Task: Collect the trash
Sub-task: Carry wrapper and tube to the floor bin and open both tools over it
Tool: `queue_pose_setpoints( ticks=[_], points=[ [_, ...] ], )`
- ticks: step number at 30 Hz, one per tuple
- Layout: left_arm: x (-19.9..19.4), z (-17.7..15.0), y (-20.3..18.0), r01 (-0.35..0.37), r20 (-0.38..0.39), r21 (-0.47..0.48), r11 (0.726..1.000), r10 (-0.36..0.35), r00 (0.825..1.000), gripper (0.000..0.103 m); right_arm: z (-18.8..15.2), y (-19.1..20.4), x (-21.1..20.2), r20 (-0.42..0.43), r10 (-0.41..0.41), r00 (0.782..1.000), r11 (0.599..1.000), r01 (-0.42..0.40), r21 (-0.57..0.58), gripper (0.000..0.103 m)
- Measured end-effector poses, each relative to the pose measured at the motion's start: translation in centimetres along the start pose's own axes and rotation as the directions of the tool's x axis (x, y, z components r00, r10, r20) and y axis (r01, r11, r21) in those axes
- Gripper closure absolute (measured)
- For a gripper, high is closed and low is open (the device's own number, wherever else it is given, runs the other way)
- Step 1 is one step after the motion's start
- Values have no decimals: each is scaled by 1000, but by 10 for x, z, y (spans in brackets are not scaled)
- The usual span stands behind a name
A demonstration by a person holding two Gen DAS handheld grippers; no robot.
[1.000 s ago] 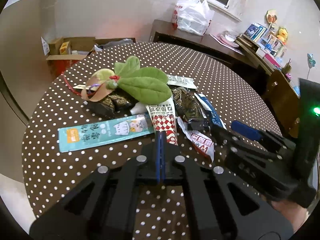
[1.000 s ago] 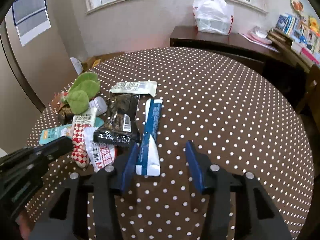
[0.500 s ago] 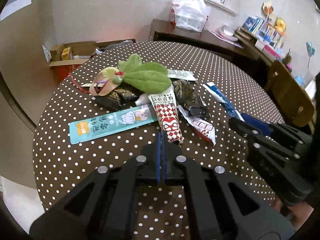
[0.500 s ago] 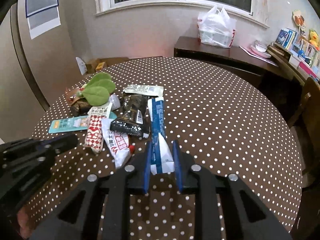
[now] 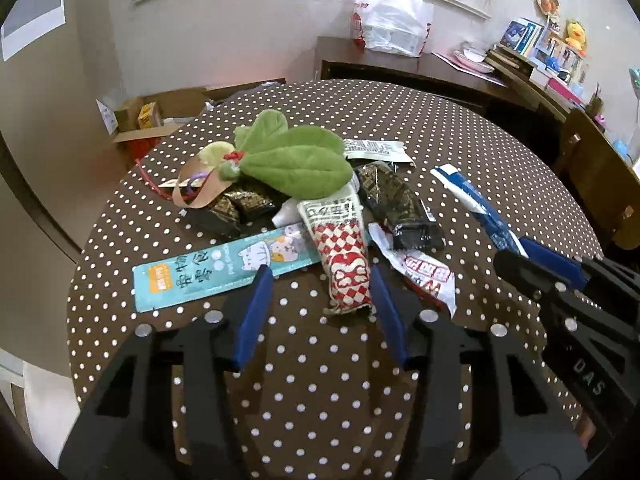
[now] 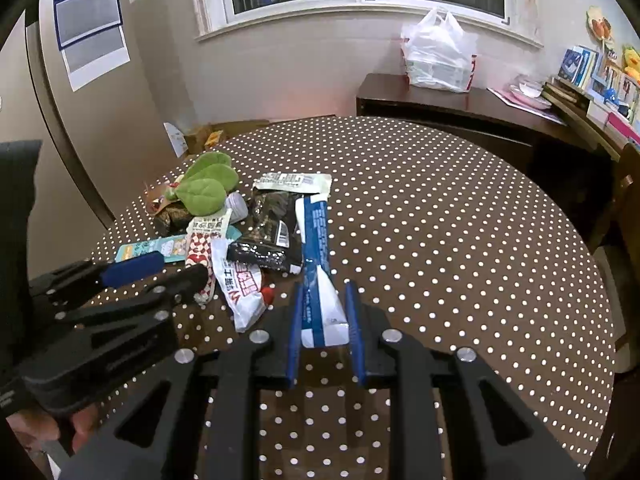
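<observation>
Trash lies piled on a brown polka-dot table (image 5: pixel 320 380). My left gripper (image 5: pixel 320 276) is opening, and the near end of a red checked wrapper (image 5: pixel 344 264) lies between its blue pads, which do not press on it. A teal sachet (image 5: pixel 224 268) lies just to the left, with a black wrapper (image 5: pixel 400 208) and a white-and-red wrapper (image 5: pixel 424 276) to the right. My right gripper (image 6: pixel 324 292) is shut on the near end of a long blue-and-white wrapper (image 6: pixel 316 232). In the left wrist view the right gripper (image 5: pixel 560 272) shows at the right edge.
A green plush leaf (image 5: pixel 296 160) lies on dark packets at the back of the pile. Behind the table stand a sideboard with a white plastic bag (image 5: pixel 392 20), cardboard boxes (image 5: pixel 152 120) on the floor and a wooden chair (image 5: pixel 592 168).
My left gripper was shut and now stands open around the red checked wrapper's end. My right gripper closed on the blue-and-white wrapper and drew back slightly with it.
</observation>
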State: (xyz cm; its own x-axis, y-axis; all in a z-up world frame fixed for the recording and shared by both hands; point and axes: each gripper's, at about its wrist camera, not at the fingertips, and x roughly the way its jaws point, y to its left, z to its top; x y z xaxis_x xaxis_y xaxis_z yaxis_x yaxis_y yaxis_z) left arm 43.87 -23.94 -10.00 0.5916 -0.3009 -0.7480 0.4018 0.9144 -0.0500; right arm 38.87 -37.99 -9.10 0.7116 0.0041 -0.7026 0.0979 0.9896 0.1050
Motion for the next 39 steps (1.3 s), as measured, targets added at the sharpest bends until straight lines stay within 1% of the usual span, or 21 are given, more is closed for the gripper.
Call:
queue_pose_setpoints(
  ticks=[2,6,7,8,9,10,11,15,19,23,24,28,30,32,33,36,39],
  points=[
    [4,3,0,-2,-9,2,1000,2,1000,53,1,-3,2,-3,2,1000,1000,-2,3,82],
    [9,8,-9,-32,-15,28,999,32,999,53,0,-4,7,-11,4,1000,1000,-4,10,82],
    [10,8,-12,-44,-8,45,998,44,999,63,0,-4,7,-12,4,1000,1000,-4,10,82],
    [10,7,-14,-43,2,56,998,43,999,78,-1,-2,7,-12,4,1000,1000,-3,8,82],
    [9,7,-15,-39,2,58,998,39,999,79,-2,-1,6,-12,4,1000,1000,-4,6,82],
    [8,6,-14,-28,2,50,998,28,1000,84,-3,1,5,-9,6,1000,1000,-6,4,82],
    [6,5,-13,-11,-1,40,999,11,1000,86,-4,2,3,-5,7,1000,1000,-7,2,82],
    [-15,-7,-4,73,39,1,997,-72,997,87,-6,11,-10,12,16,1000,1000,-16,-16,82],
    [-48,-21,6,132,108,-18,991,-129,986,87,-9,28,-29,36,37,999,998,-35,-46,82],
    [-82,-39,24,156,171,-49,987,-145,975,87,-14,58,-52,58,83,995,993,-78,-91,82],
    [-92,-46,32,152,188,-58,987,-139,972,87,-16,68,-57,56,99,993,990,-93,-104,82],
    [-117,-70,66,130,212,-108,986,-105,972,87,-27,111,-72,57,164,985,975,-153,-161,82],
    [-130,-83,85,94,217,-137,986,-62,974,87,-32,131,-76,52,193,980,967,-181,-182,82],
    [-146,-100,107,41,232,-166,985,-1,973,87,-38,160,-80,44,232,972,953,-217,-212,82],
    [-150,-105,114,26,232,-174,984,16,973,87,-40,169,-82,38,246,969,947,-232,-221,82],
    [-164,-130,143,-51,217,-212,976,98,971,87,-48,207,-86,17,298,954,923,-284,-260,82],
    [-175,-151,165,-107,203,-247,963,160,966,87,-57,247,-86,-15,346,938,893,-334,-303,82]
  ],
)
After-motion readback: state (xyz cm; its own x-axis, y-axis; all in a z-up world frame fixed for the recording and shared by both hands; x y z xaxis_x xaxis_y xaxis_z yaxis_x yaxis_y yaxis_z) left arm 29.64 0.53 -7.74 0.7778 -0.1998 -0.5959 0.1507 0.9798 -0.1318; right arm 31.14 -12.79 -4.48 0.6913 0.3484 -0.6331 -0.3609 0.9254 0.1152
